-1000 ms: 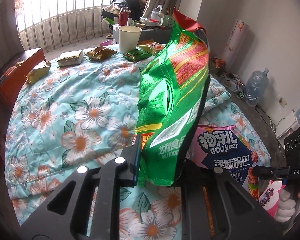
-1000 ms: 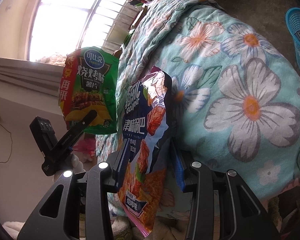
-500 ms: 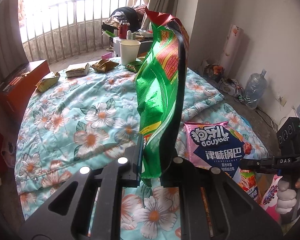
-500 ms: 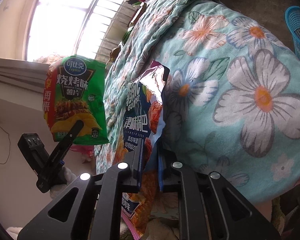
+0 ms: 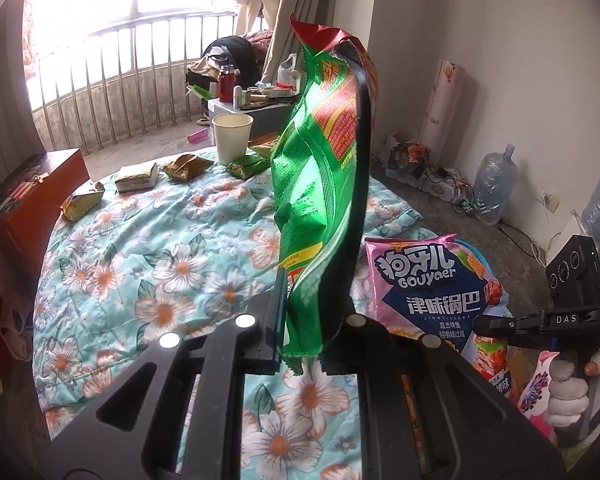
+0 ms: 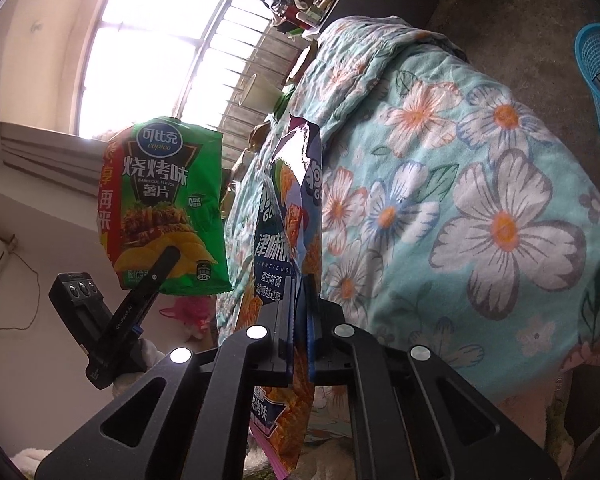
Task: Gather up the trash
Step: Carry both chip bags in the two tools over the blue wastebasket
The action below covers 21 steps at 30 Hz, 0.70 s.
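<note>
Green chip bag (image 5: pixel 320 184) pinched at its lower edge in the left claw (image 5: pixel 310 332), jaws nearly closed on the foil, long axis upright, torn top pointing at the ceiling. Clear of the floral quilt (image 5: pixel 160 264) on all sides, so nothing left to free on that side. Further right, pink snack bag (image 5: pixel 432 288) clamped by the right claw (image 6: pixel 298 344), jaws shut tight on the wrapper's middle, long axis running away from the claw along the fingers, torn silver mouth at the far end, lower end hanging past the quilt's edge toward the floor. Seems barely raised, still close against the quilt. More wrappers (image 5: pixel 136 178) and a paper cup (image 5: pixel 232 138) well apart at the far side of the quilt, beyond both claws, roughly straight ahead of the left one and so probably nearer to it. Blue basket (image 6: pixel 598 80) on the floor at the far right of the right wrist view, beyond the quilt; likely the drop point, and if so closer to the right claw, calling for a swing rightward across the quilt.
</note>
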### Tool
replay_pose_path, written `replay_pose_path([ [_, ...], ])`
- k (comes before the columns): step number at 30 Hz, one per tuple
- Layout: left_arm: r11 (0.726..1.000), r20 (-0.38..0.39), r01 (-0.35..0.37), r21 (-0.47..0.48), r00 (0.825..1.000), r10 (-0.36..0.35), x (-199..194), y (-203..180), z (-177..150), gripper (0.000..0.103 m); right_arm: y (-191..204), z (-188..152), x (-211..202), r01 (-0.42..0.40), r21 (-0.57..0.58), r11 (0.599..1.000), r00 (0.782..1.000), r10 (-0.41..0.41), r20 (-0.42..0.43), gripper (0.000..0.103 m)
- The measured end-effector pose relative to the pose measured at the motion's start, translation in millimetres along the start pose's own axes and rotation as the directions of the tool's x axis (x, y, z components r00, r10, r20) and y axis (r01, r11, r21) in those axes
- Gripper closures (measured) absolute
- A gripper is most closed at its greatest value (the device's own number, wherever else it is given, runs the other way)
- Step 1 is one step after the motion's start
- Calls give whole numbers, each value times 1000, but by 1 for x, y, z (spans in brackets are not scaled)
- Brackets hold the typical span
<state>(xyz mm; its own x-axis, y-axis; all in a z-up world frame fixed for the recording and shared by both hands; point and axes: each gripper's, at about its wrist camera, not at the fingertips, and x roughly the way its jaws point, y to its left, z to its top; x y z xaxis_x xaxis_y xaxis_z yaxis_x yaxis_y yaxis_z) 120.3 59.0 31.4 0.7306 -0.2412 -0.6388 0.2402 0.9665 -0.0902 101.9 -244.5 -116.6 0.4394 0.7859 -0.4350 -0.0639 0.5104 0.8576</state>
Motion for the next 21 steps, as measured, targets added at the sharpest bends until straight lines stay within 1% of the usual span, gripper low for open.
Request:
replay_pose_path([
  [7, 996, 20, 60, 63, 998, -62, 9, -39, 22, 92, -14, 9, -32, -24, 24, 999, 997, 22, 79, 98],
  [13, 982, 26, 125, 139, 991, -130, 23, -83, 42, 92, -35, 21, -70, -39, 59, 998, 985, 28, 171, 98],
  [16, 970, 26, 161, 180, 985, -169, 32, -107, 51, 92, -48, 25, -92, -71, 86, 994, 973, 51, 223, 98],
  [21, 942, -7, 247, 225, 968, -252, 59, -153, 67, 92, -75, 34, -134, -67, 123, 990, 944, 23, 328, 98],
])
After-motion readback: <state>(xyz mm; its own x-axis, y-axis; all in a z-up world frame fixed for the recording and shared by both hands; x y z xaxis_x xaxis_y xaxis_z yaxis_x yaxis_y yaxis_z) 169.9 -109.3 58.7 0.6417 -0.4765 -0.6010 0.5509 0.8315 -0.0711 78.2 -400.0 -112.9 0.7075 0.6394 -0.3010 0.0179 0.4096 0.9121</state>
